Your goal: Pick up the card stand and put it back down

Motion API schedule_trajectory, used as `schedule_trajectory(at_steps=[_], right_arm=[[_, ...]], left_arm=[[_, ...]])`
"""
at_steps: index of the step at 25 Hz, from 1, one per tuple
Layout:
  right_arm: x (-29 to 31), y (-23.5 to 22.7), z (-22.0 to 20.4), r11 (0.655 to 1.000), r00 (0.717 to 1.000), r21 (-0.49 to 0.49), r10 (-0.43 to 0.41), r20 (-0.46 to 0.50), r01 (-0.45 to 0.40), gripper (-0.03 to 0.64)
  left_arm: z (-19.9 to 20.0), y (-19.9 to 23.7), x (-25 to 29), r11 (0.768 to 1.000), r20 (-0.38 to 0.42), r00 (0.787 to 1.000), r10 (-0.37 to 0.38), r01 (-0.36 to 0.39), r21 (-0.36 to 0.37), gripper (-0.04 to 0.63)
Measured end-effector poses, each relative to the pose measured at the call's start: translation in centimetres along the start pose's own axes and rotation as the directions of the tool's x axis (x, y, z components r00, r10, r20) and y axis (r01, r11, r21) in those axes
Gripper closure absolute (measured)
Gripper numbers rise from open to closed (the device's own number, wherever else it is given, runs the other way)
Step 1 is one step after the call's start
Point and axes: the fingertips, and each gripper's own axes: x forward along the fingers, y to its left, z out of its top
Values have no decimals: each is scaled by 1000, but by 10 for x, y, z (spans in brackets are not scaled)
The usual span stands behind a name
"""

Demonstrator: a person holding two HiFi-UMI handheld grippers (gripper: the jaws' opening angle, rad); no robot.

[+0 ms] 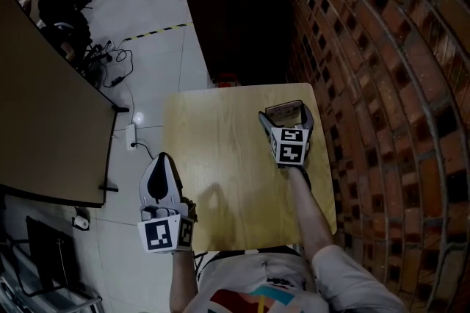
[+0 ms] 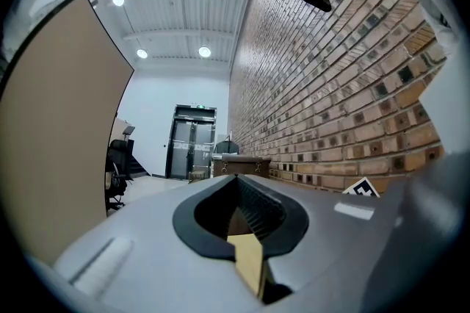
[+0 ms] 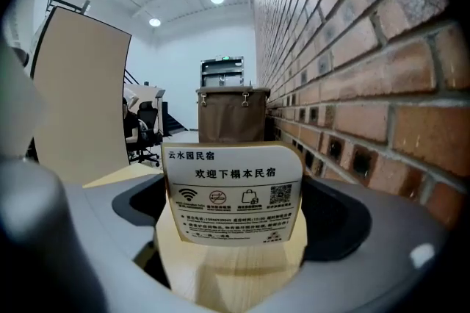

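In the head view, a small wooden table (image 1: 220,150) is sitting in the middle of the frame, with a brick wall (image 1: 382,47) running down the right side and a dark cart (image 1: 235,10) standing beyond the table's top edge. The right gripper (image 1: 286,115) is reaching over the table's upper right corner, and the card stand (image 1: 283,110) is sitting between its jaws. The left gripper (image 1: 160,161) is hanging at lower left, just off the table's left edge and well apart from the stand.

In the left gripper view, the jaws are lying together with nothing between them, leaving only a dark ridged hollow. A tan wedge (image 2: 248,260) is showing in the narrow slot below the hollow. A brown partition (image 2: 59,120) is filling the left of the frame, and a dark double door (image 2: 192,142) is standing at centre.

In the right gripper view, the jaws are standing wide and closing on the card stand. The printed white card is facing the camera upright at the centre, with pale wood filling the gap beneath it. Whether the stand is resting on the table or lifted just clear of it is hard to tell from here.
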Motion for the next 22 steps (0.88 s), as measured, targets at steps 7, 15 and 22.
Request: schedule_trajectory(at_steps=[7, 15, 22], right_arm=[[-55, 3, 49, 1000, 993, -15, 0, 121, 2, 58], [-143, 17, 95, 999, 970, 26, 24, 242, -31, 58], [-218, 34, 101, 998, 956, 21, 58, 287, -66, 58]], left_arm=[[9, -10, -1, 1000, 29, 999, -19, 19, -9, 604], [30, -24, -8, 998, 86, 994, -60, 57, 40, 604], [32, -35, -17, 987, 80, 993, -92, 80, 142, 604]])
